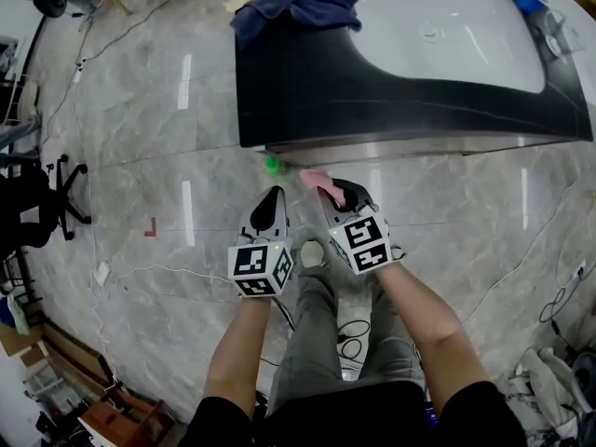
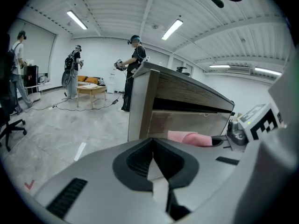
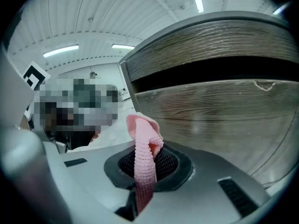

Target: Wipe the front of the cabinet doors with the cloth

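A pink cloth [image 3: 144,157] is pinched upright in my right gripper [image 3: 142,181], whose jaws are shut on it. In the head view the cloth [image 1: 317,179] pokes out ahead of the right gripper [image 1: 328,194], just below the cabinet's front edge. The wood-grain cabinet door [image 3: 219,120] fills the right gripper view, close ahead, under a dark gap. My left gripper [image 1: 270,205] hangs beside the right one, shut and empty. From the left gripper [image 2: 156,171] view the cabinet [image 2: 182,115] stands ahead, with the cloth [image 2: 189,138] at the right.
The cabinet carries a dark top [image 1: 372,91] with a white sink [image 1: 447,26] and a blue towel [image 1: 298,7] at its left corner. A green object [image 1: 272,166] lies by the cabinet base. Cables [image 1: 349,343] trail on the marble floor. An office chair [image 1: 42,203] stands left; people [image 2: 135,69] are far off.
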Motion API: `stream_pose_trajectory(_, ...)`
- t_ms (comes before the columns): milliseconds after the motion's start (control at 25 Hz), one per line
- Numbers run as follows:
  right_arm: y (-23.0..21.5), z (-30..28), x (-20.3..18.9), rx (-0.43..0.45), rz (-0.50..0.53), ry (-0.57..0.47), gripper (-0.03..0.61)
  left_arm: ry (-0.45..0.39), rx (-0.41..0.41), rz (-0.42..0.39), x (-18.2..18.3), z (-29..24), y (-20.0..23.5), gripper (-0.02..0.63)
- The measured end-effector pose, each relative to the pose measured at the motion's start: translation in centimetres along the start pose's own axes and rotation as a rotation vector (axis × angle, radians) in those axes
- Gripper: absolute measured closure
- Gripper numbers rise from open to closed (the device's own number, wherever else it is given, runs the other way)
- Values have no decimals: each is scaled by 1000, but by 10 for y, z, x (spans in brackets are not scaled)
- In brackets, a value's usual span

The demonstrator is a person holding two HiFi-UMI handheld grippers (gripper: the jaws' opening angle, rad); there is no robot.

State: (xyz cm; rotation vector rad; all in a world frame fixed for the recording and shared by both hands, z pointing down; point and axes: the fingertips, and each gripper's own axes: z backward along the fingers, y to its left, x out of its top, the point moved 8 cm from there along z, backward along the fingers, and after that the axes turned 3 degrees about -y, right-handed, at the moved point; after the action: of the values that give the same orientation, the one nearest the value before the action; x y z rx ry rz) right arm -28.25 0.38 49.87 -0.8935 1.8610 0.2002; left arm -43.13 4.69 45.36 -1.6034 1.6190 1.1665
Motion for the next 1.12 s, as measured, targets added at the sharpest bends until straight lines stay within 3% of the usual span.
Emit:
stream_pose_trajectory(240, 6, -29, 10, -4, 9, -12, 537, -5, 22, 14, -1, 3, 21, 604)
stream_pose_trajectory(480, -20, -18, 10, -65, -14, -19, 537, -21, 12, 12, 3, -4, 10, 604)
stream_pose_trajectory(1120, -149, 82, -17, -257, -81, -45, 537, 6, -129, -37, -4, -63, -115, 604)
